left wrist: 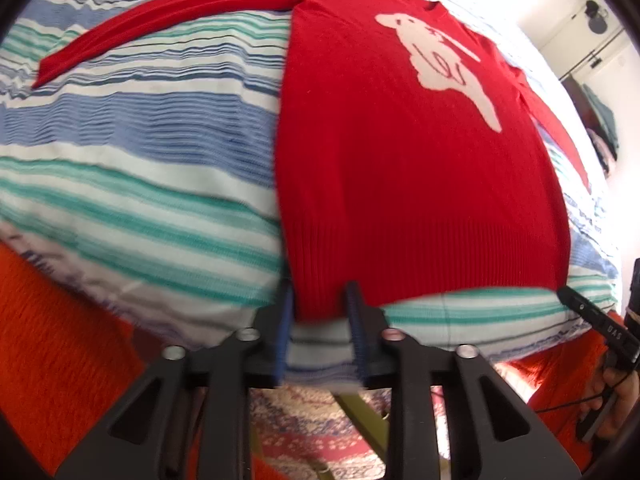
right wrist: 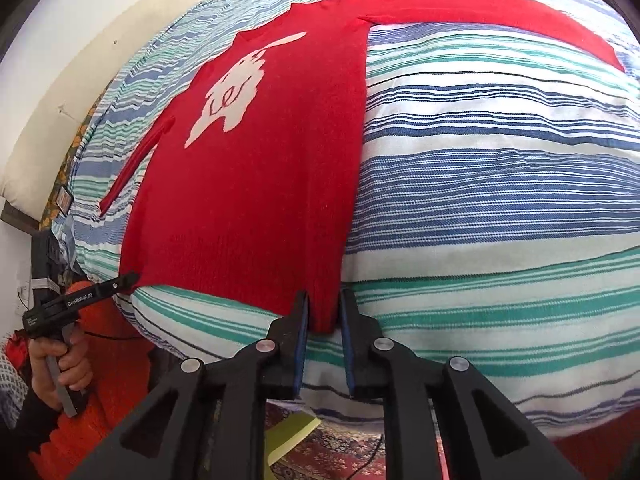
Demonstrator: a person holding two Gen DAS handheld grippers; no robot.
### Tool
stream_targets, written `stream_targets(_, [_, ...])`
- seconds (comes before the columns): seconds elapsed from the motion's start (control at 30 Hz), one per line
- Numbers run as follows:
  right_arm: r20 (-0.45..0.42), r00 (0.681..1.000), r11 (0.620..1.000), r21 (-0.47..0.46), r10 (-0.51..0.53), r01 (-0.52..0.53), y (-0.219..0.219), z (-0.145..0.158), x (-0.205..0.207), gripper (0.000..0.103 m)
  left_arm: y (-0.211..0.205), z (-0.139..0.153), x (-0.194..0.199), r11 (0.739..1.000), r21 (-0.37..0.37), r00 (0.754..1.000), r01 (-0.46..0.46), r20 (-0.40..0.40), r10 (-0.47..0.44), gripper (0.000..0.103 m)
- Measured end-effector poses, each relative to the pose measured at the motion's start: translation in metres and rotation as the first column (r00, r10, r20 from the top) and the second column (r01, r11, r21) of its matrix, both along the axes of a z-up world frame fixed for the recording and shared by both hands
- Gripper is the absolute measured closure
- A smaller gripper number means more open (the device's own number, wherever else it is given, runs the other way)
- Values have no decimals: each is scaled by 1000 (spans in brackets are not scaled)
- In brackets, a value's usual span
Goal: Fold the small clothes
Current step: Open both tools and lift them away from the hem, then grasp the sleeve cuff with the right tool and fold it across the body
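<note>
A small red sweater (left wrist: 400, 168) with a white animal print lies flat on the striped bed cover (left wrist: 140, 152), sleeves spread out. My left gripper (left wrist: 320, 300) is open, its jaws either side of the sweater's bottom left hem corner. My right gripper (right wrist: 324, 304) is open, its jaws either side of the bottom right hem corner of the sweater (right wrist: 248, 184). Each gripper shows in the other's view: the right one (left wrist: 576, 304) at the hem's right end, the left one (right wrist: 124, 280) at the hem's left end.
The striped cover (right wrist: 500, 208) spreads wide on both sides of the sweater. The bed's near edge runs just under the grippers, with a patterned rug (left wrist: 320, 432) below. A cream headboard cushion (right wrist: 80, 100) lies far left.
</note>
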State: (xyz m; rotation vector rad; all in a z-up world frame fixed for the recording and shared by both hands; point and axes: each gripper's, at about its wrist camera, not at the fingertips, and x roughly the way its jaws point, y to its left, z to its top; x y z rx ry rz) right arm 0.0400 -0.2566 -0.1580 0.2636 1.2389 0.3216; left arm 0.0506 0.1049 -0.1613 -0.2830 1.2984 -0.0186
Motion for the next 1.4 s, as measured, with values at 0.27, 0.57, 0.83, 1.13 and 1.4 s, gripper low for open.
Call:
stream_targets(0.27, [-23, 996, 996, -29, -85, 85, -14, 12, -22, 82, 30, 27, -38, 990, 29, 990, -135, 40, 134, 46])
stream_targets(0.57, [160, 897, 898, -98, -412, 430, -66, 42, -44, 23, 74, 41, -55, 938, -18, 927, -346, 146, 345, 37])
stream_targets(0.83, [230, 846, 873, 38, -480, 486, -87, 57, -47, 23, 62, 79, -20, 951, 97, 929, -293, 265, 260, 27])
stream_targets(1.13, [205, 730, 742, 365, -652, 561, -166, 68, 36, 24, 66, 45, 8, 916, 197, 893, -349, 365, 262, 17])
stream_targets(1.4, [-49, 600, 525, 430, -798, 734, -257, -5, 144, 31, 75, 18, 25, 908, 196, 912, -371, 259, 317, 18])
